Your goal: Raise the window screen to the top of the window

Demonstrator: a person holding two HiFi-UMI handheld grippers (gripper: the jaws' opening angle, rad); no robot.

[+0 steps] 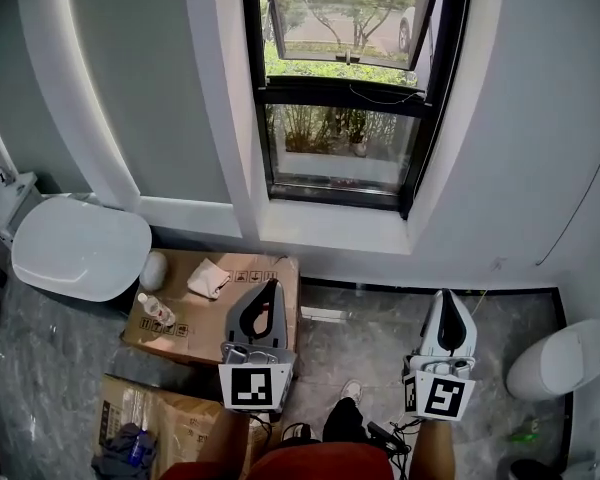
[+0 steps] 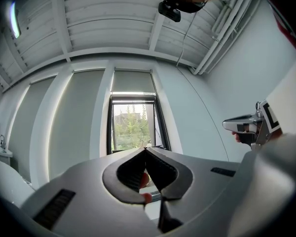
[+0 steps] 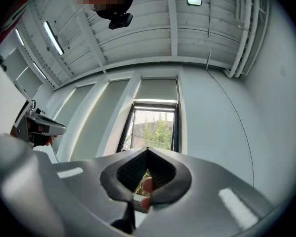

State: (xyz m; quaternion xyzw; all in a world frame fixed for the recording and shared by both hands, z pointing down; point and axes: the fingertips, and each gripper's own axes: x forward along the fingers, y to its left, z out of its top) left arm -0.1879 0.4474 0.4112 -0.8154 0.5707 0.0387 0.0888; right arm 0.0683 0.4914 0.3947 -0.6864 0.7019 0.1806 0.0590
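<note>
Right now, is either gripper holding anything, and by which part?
Nothing held. Left gripper and right gripper both shut, empty, away from the window.

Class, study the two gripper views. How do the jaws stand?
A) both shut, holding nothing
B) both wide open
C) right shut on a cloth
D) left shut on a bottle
A: the left gripper and the right gripper each show jaws meeting at the tips, nothing clamped between.

Nothing readable; print on the cardboard box (image 1: 200,318) is too small.
</note>
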